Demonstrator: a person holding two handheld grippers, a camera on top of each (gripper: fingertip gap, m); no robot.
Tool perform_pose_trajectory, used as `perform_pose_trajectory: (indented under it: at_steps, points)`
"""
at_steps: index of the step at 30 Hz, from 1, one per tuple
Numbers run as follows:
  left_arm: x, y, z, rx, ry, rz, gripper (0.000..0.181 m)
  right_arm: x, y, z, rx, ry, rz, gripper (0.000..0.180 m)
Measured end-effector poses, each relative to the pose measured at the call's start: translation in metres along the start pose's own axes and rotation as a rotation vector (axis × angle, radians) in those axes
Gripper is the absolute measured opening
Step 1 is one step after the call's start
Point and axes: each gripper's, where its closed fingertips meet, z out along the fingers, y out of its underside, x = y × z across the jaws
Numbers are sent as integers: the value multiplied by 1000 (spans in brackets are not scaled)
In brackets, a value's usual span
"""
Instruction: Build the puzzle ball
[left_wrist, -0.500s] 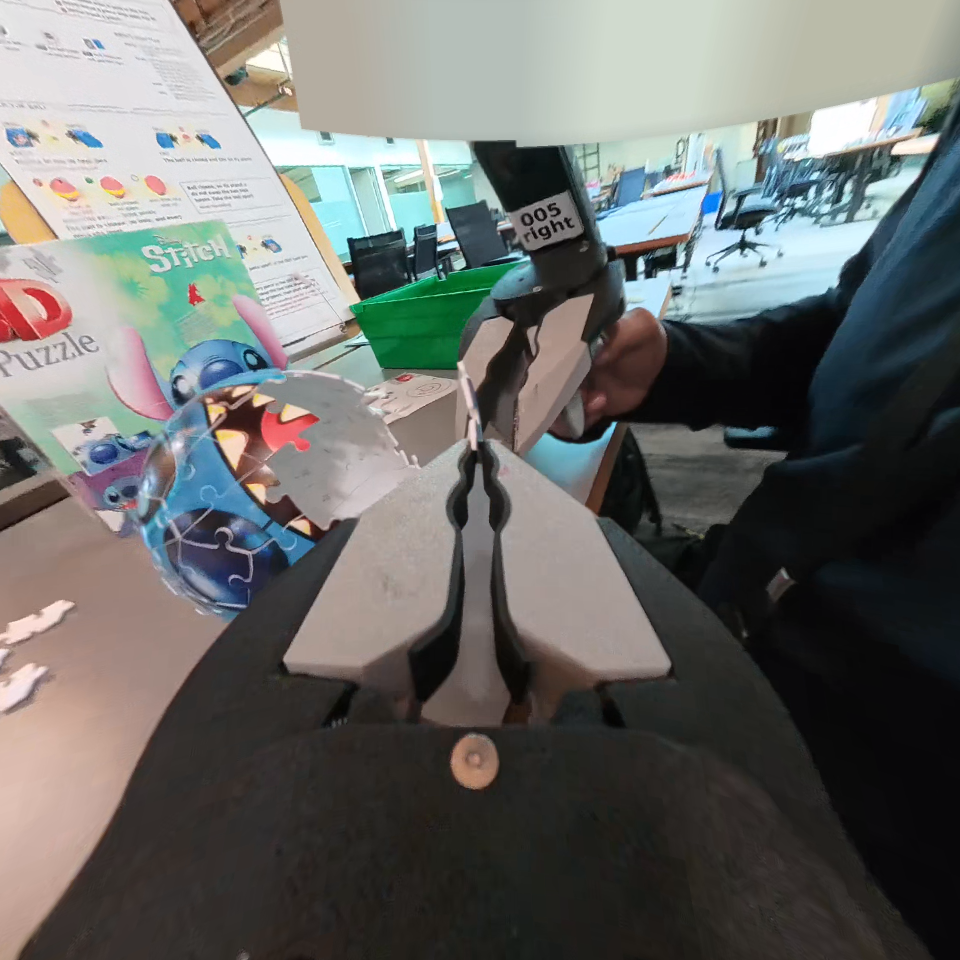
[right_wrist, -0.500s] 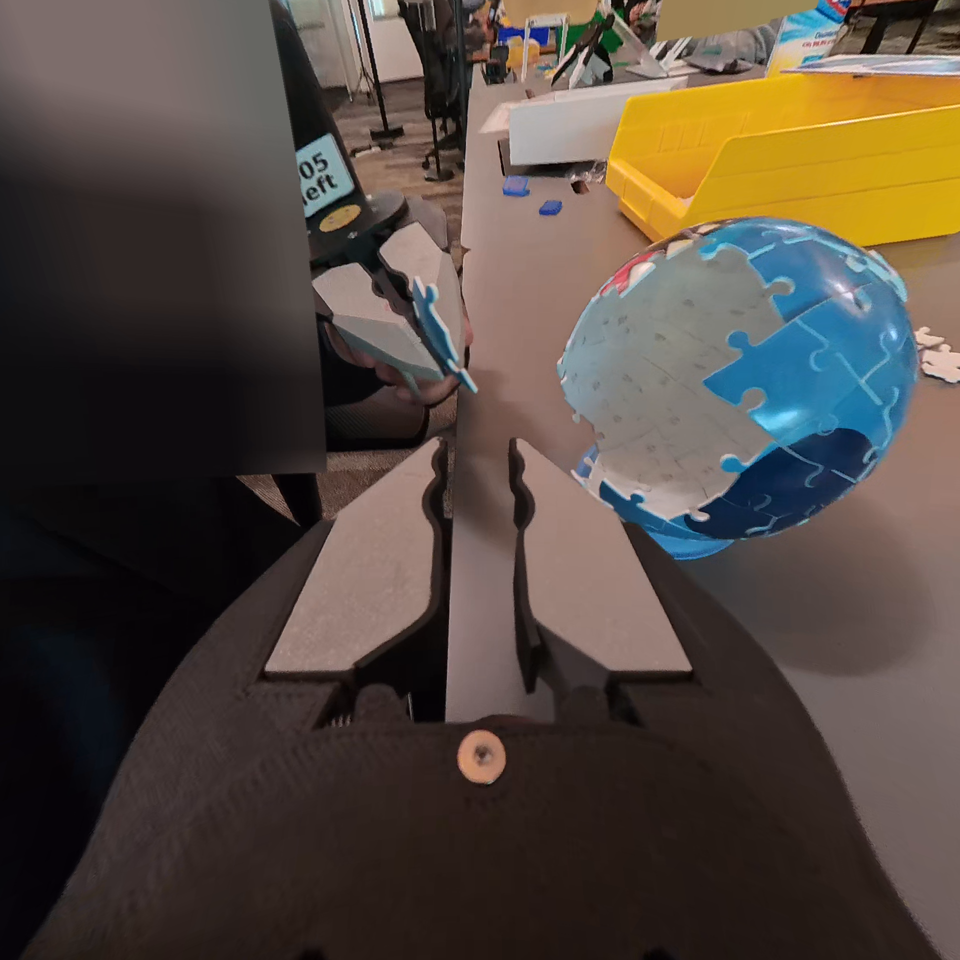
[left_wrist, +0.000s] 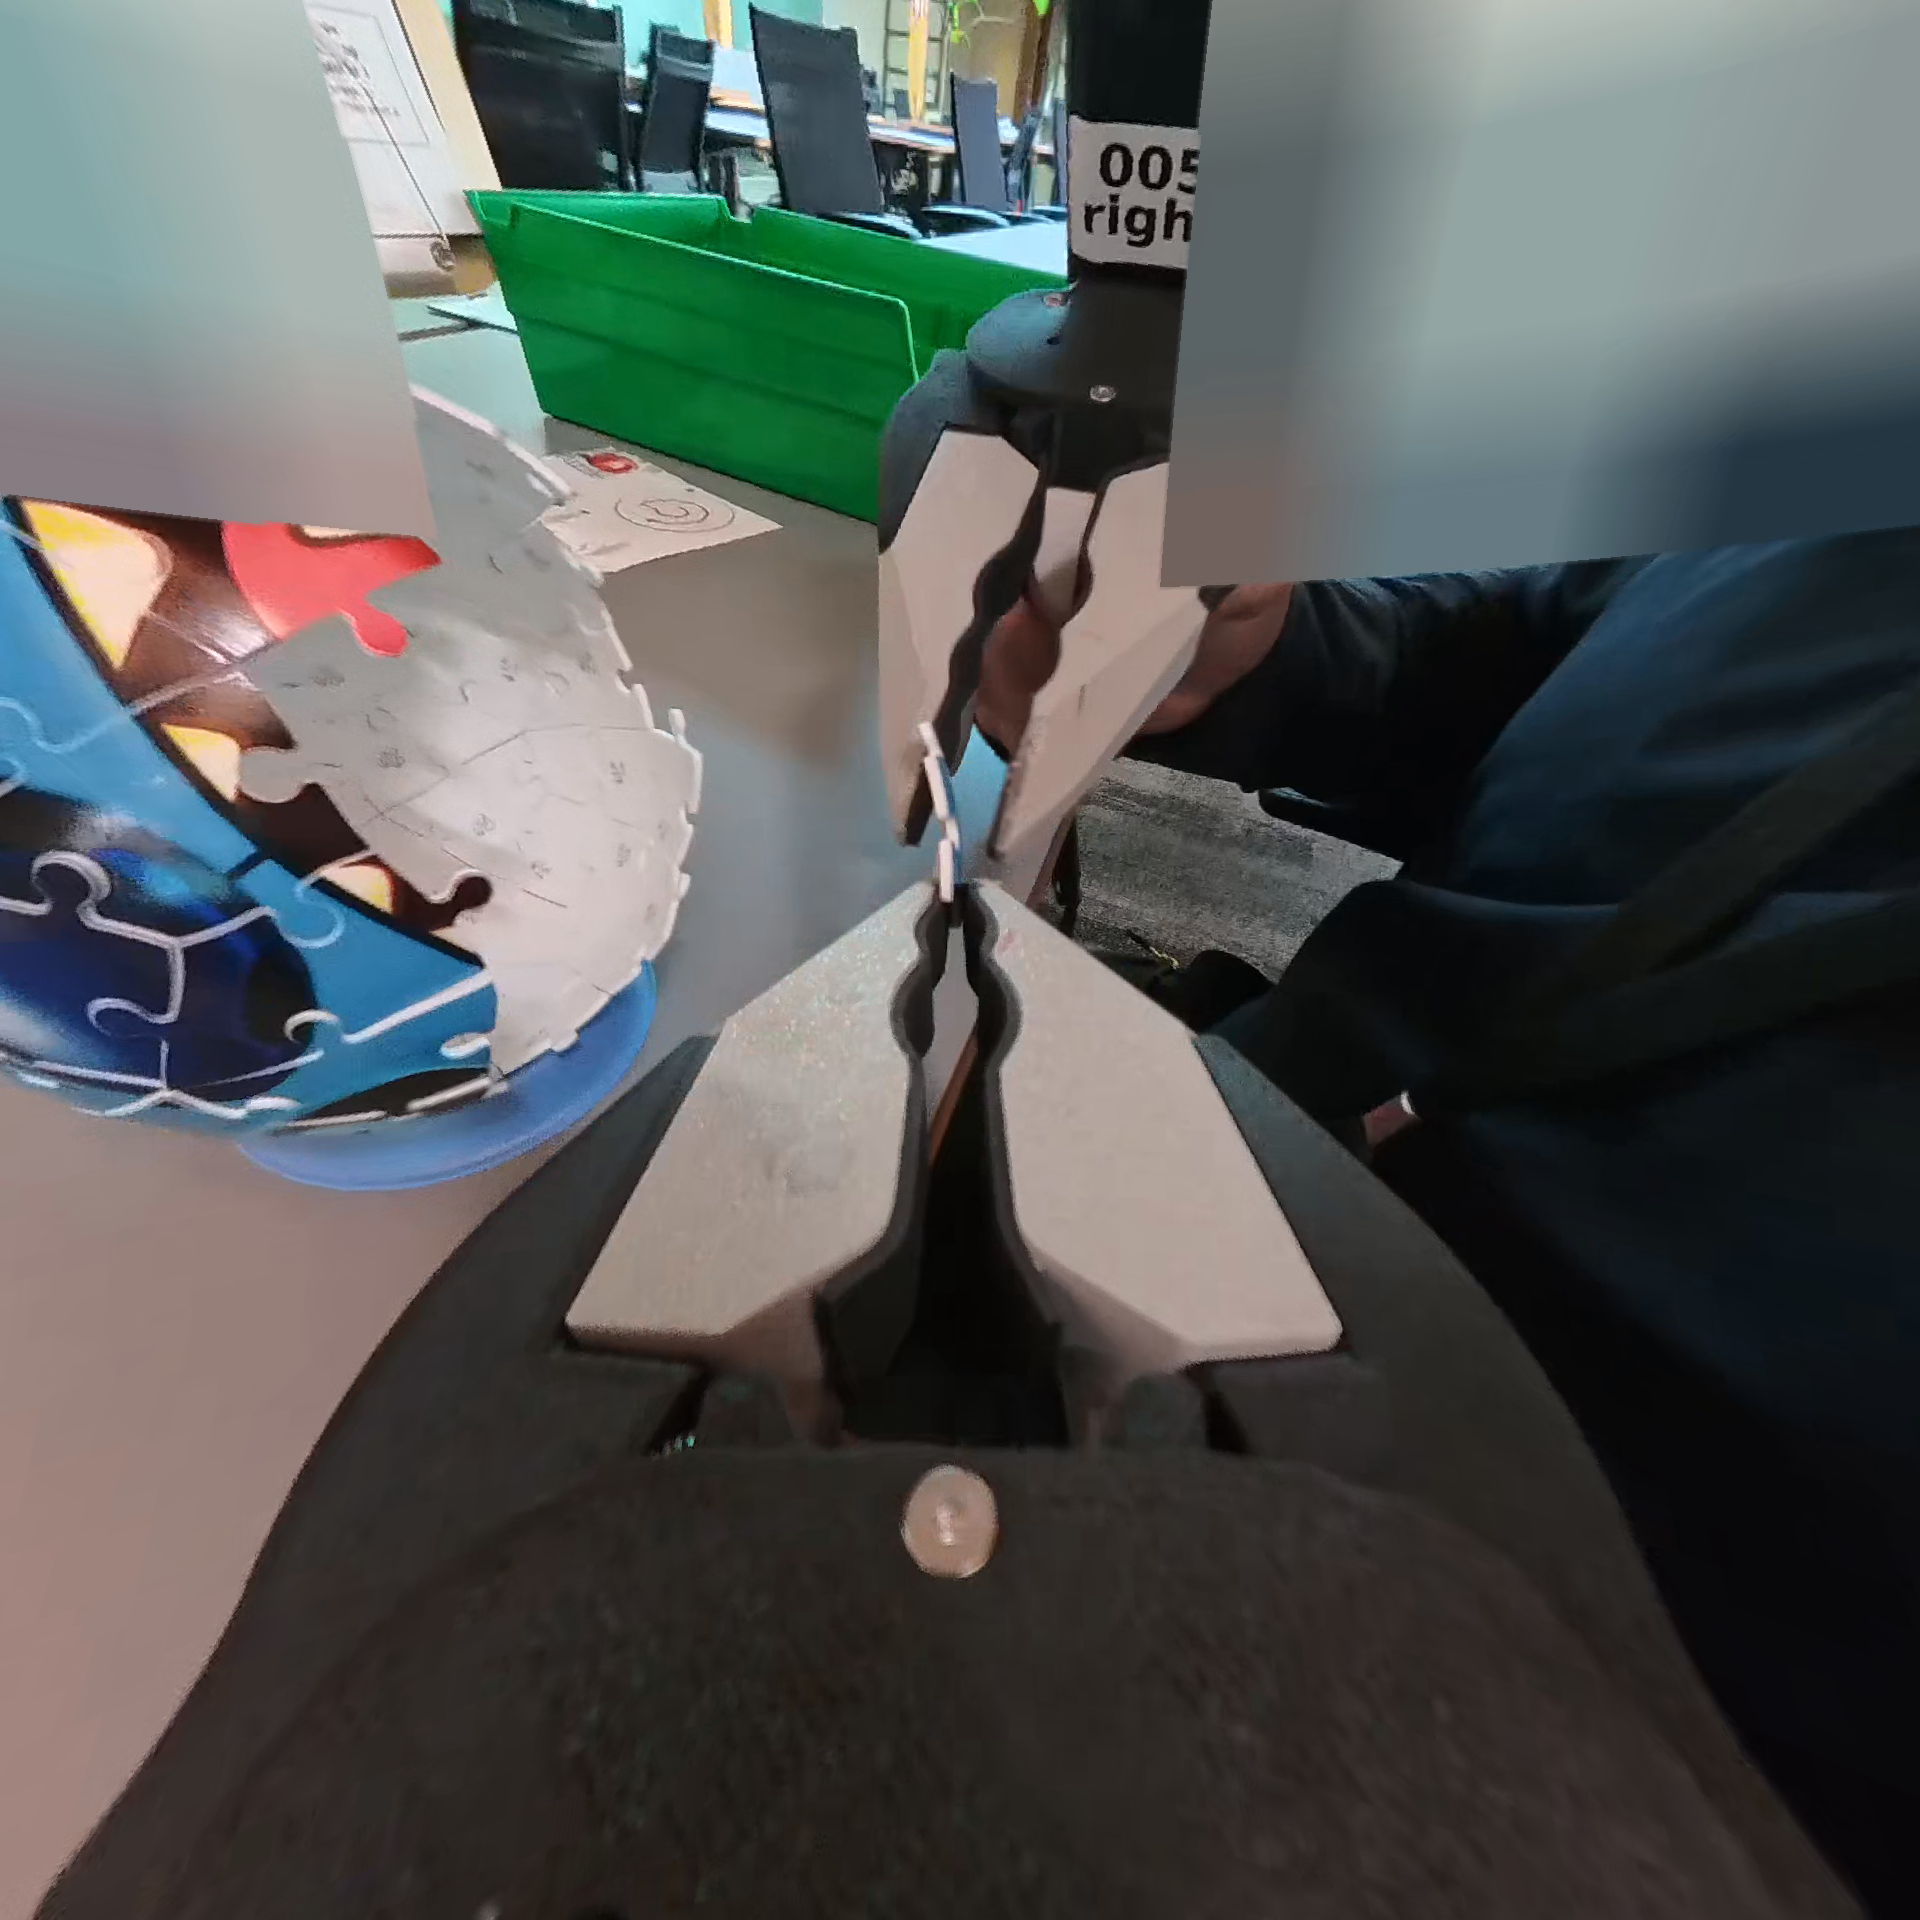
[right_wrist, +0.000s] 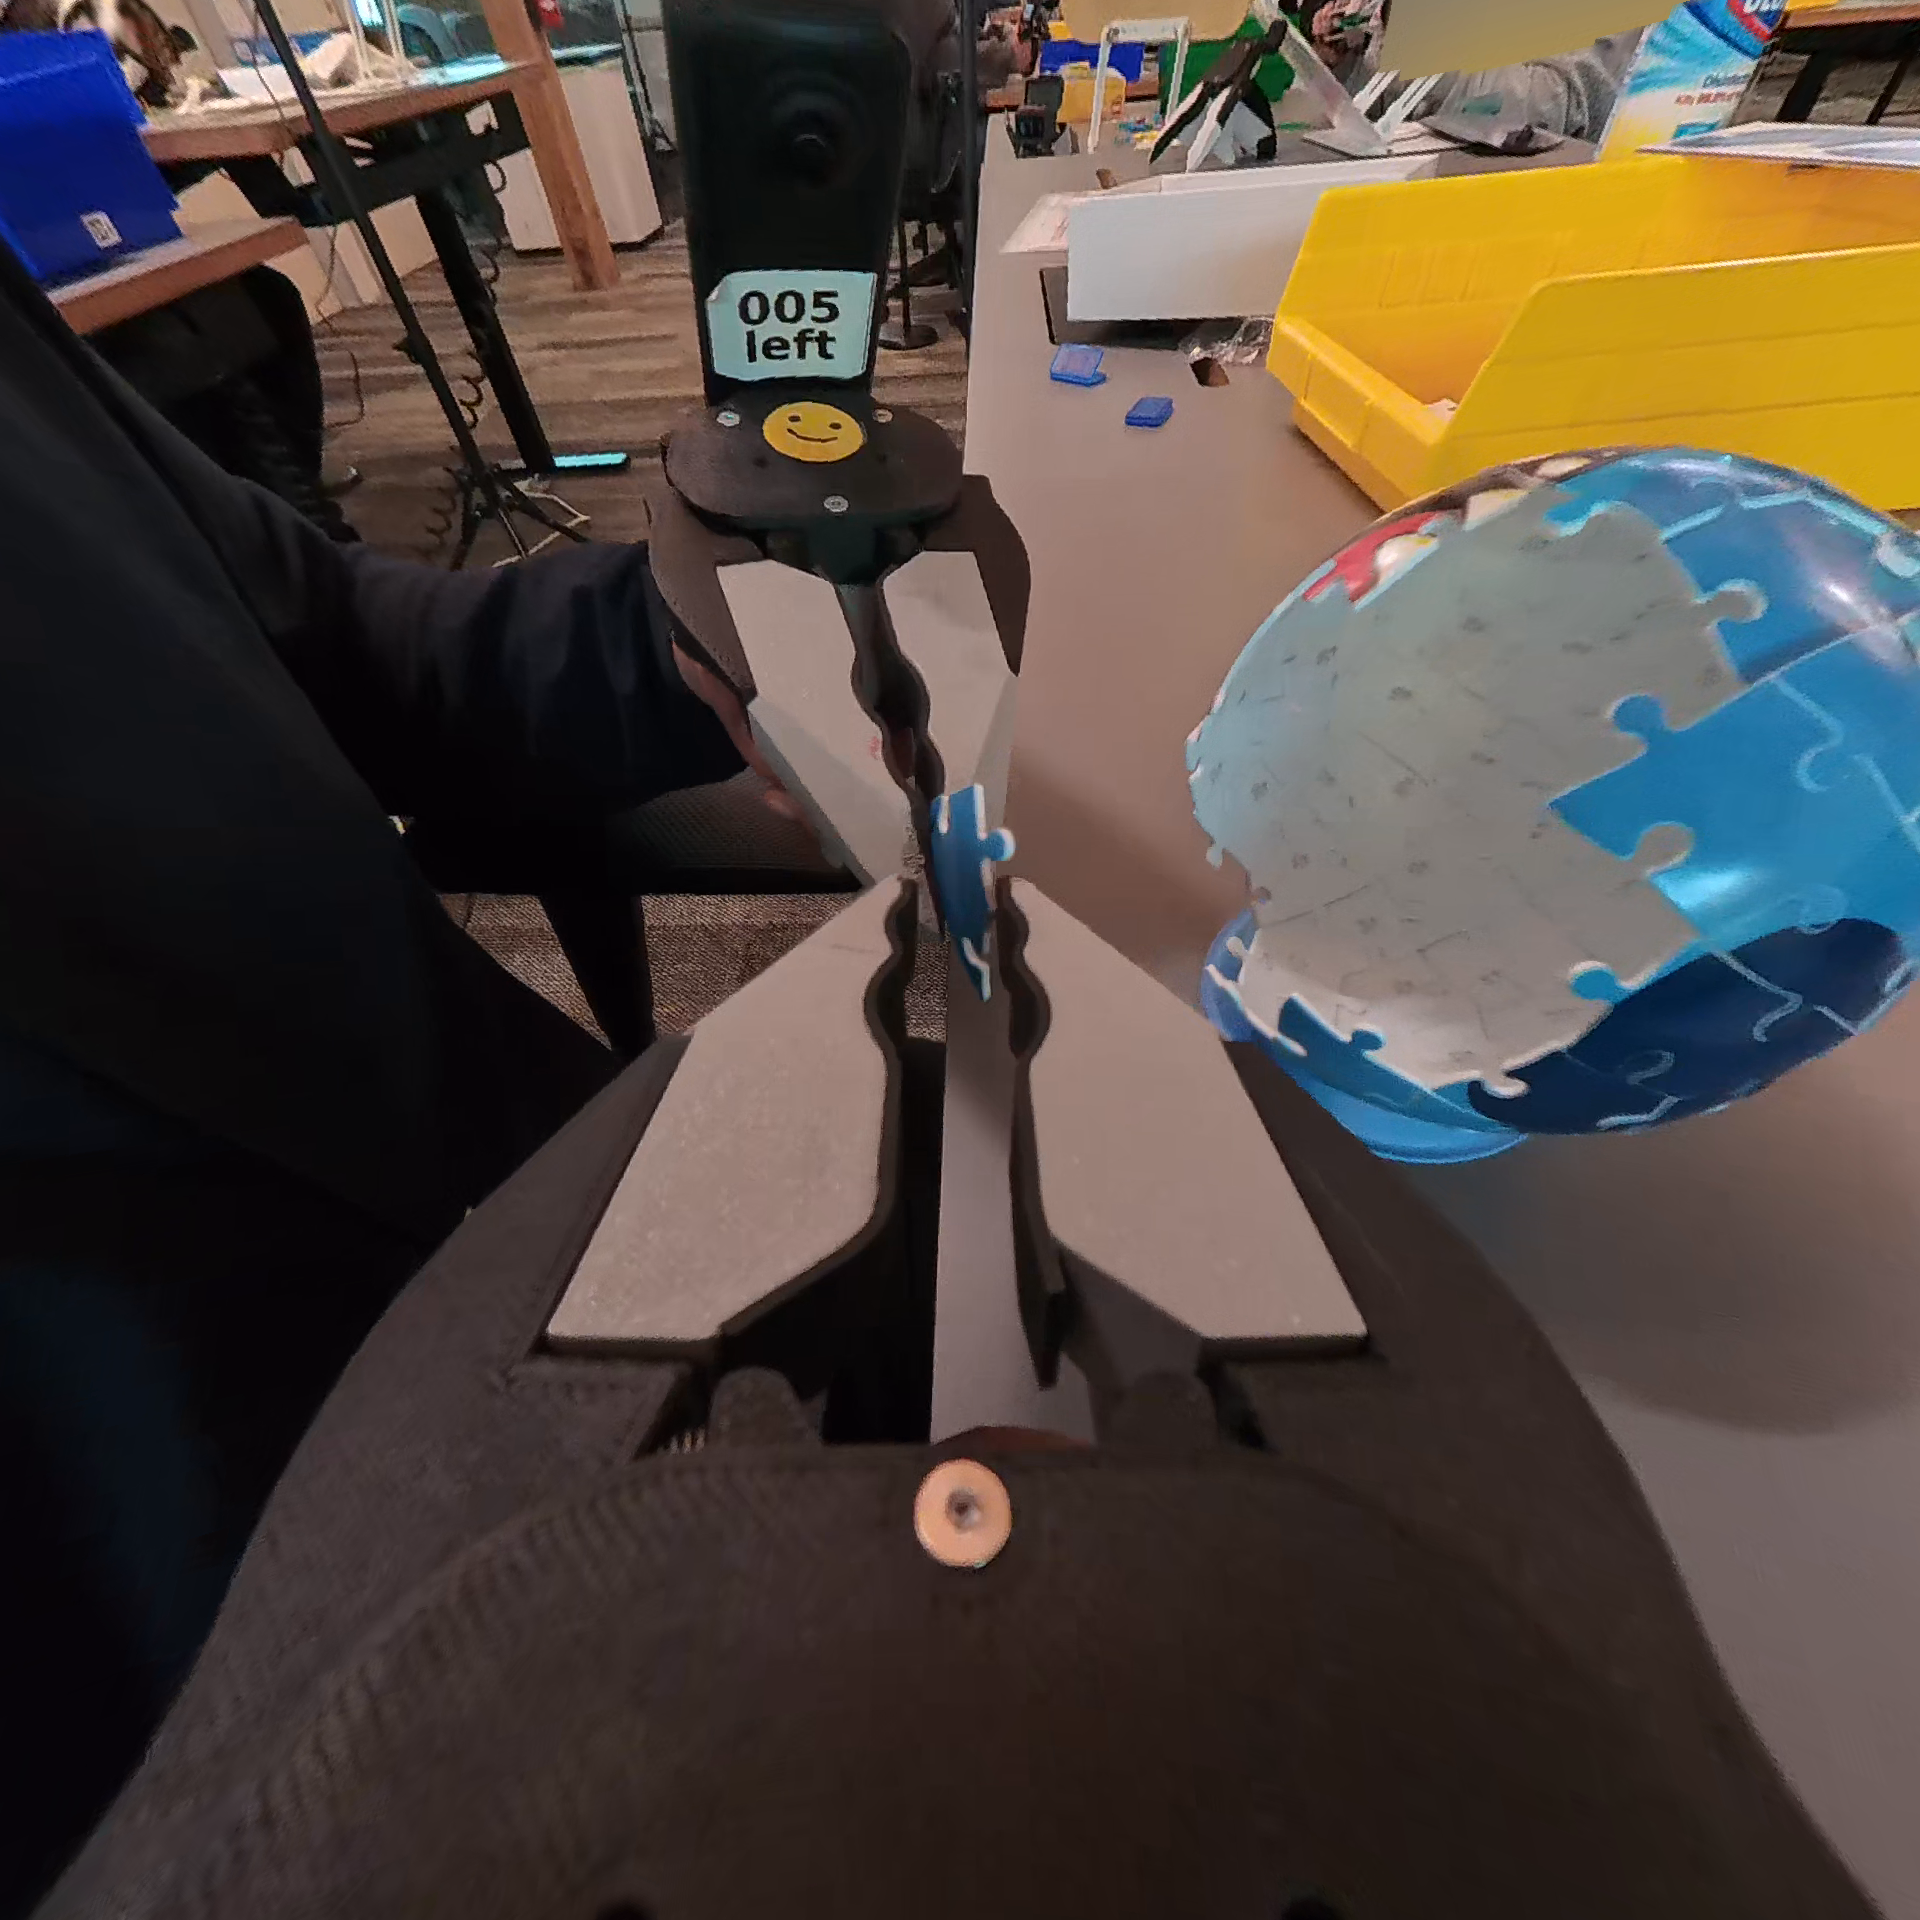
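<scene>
Right wrist view: left tool (right_wrist: 940, 831) pinches glossy knobbed piece (right_wrist: 964, 883); right tool (right_wrist: 961, 914) parted.

The two grippers met tip to tip off the table's (right_wrist: 1143, 644) near edge, the left gripper (left_wrist: 954, 914) and right gripper (right_wrist: 961, 904) leaving only a narrow slot filled by a blue puzzle piece (right_wrist: 966, 883). The half-built puzzle ball (right_wrist: 1558, 810) stood just beside them on the table, blocking that side. Bare tabletop lay open before the yellow bin (right_wrist: 1610, 312) and green bin (left_wrist: 707, 332).
</scene>
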Motion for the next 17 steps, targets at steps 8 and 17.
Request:
perform_pose_trajectory:
  at_steps: [8, 17]
  points:
    - [-6, 6, -1, -21, -15, -84, 0, 9, 8, 2, -23, 18, 61, 4]
    - [-24, 20, -28, -123, -161, -117, 0, 21, 0, -11, 55, 55, 161, 0]
